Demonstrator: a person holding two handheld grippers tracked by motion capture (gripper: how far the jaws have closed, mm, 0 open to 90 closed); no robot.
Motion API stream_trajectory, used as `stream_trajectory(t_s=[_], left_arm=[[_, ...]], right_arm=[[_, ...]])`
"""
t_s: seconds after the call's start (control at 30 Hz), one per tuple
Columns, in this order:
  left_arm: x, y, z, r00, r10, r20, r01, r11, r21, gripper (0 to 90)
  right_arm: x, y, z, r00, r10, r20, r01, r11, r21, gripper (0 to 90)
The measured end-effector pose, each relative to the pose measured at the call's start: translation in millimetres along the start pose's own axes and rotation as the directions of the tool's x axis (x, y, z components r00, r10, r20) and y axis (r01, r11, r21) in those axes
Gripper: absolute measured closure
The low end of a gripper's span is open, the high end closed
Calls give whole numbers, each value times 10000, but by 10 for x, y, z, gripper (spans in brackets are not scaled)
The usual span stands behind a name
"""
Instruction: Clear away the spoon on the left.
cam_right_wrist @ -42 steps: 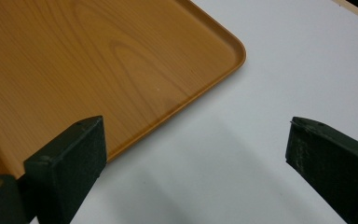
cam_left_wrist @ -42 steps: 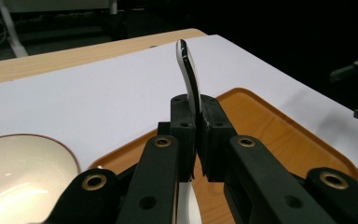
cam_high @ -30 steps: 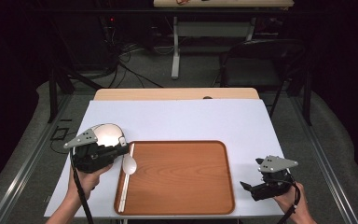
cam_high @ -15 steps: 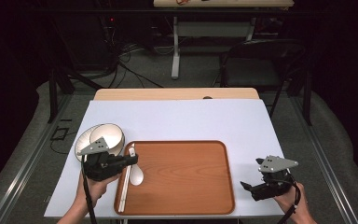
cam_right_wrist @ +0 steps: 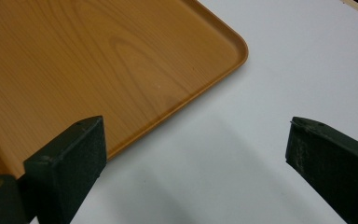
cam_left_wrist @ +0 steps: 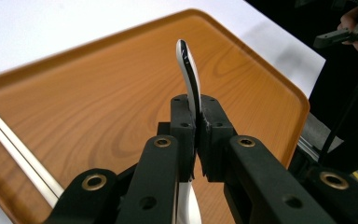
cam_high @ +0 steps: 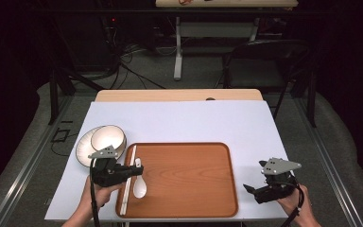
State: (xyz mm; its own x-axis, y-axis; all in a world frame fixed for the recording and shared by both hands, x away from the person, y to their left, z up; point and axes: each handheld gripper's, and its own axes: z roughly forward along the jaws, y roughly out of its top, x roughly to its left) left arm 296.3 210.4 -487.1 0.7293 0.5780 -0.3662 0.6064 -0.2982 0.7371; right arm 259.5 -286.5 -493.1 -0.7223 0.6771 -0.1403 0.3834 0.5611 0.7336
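Two grippers were observed at the table. The left gripper [cam_high: 134, 169] was found at the left edge of the wooden tray [cam_high: 189, 156], its jaws clenched on the handle of a white spoon [cam_high: 139, 185]; in the left gripper view the spoon [cam_left_wrist: 189, 79] was seen pinched between the pads, with its handle rising past them over the tray [cam_left_wrist: 98, 93]. The spoon's bowl was noted over the tray floor, just beside a pair of white chopsticks [cam_high: 126, 182] laid along the tray's left rim; contact with the tray could not be determined. The right gripper [cam_high: 251, 189] was recorded on the white table cover [cam_high: 194, 118], just beside the tray's right edge, with its jaws released and wide apart and nothing between them. A white bowl [cam_high: 108, 137] stacked on a plate [cam_high: 82, 150] was noted left of the tray.
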Motion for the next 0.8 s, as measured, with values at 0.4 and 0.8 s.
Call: stream_trajectory(t_s=[0.4, 0.8], left_arm=[[145, -58, 148, 9960, -854, -258, 866, 9951, 480, 856], [249, -54, 229, 9925, -1160, -383, 1176, 9921, 435, 844]], right_arm=[[8, 3, 1, 10000, -74, -43, 74, 10000, 3, 45], [11, 2, -4, 9999, -107, -67, 106, 9999, -2, 45]])
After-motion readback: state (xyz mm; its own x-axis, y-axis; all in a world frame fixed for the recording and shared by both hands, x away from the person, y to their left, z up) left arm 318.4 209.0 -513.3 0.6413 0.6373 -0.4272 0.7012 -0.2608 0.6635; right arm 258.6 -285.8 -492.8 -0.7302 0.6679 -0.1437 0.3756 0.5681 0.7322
